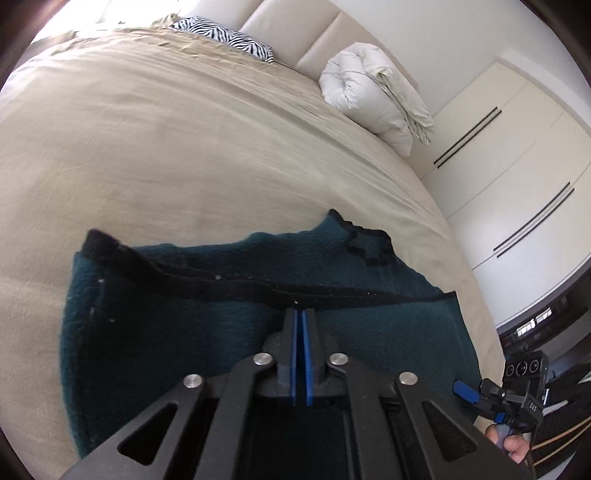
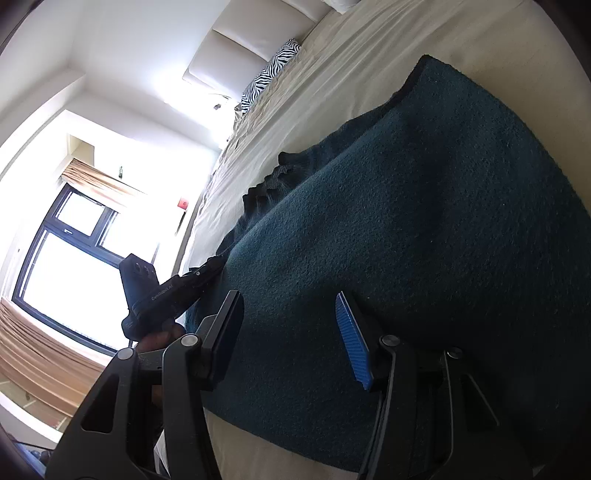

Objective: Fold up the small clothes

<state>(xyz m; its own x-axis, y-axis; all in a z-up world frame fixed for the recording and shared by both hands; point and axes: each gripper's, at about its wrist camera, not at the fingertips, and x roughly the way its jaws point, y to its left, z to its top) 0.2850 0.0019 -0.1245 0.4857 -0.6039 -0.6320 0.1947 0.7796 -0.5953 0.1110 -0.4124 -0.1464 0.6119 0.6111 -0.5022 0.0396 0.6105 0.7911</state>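
Just ahead of the left gripper's [image 1: 302, 314] closed jaws lay a dark teal garment [image 1: 229, 317], fuzzy and fleece-like, edged in black ribbed trim [image 1: 236, 282], spread flat on the beige bedspread [image 1: 155, 140]. Blue pads pressed together, tips at the black band; whether any cloth was caught between them could not be told. Long axis of the garment ran crosswise to those jaws, black band stretching from one side to the other, a notched black-trimmed corner [image 1: 369, 247] lying beyond and off to the right.

Between and ahead of the right gripper's [image 2: 291, 306] widely parted jaws, same teal fabric [image 2: 406, 221], nubby in texture, rounded fold edge running away from the fingers toward the headboard; nothing clamped, ribbed blue pad [image 2: 352, 339] bare.

Farther beyond the left jaws: a zebra-striped pillow [image 1: 225, 37], a rolled white duvet [image 1: 365, 96], a padded cream headboard [image 1: 291, 33], pale wardrobe doors [image 1: 517, 155]. Off to the side of the right jaws, a bright window [image 2: 70, 266].
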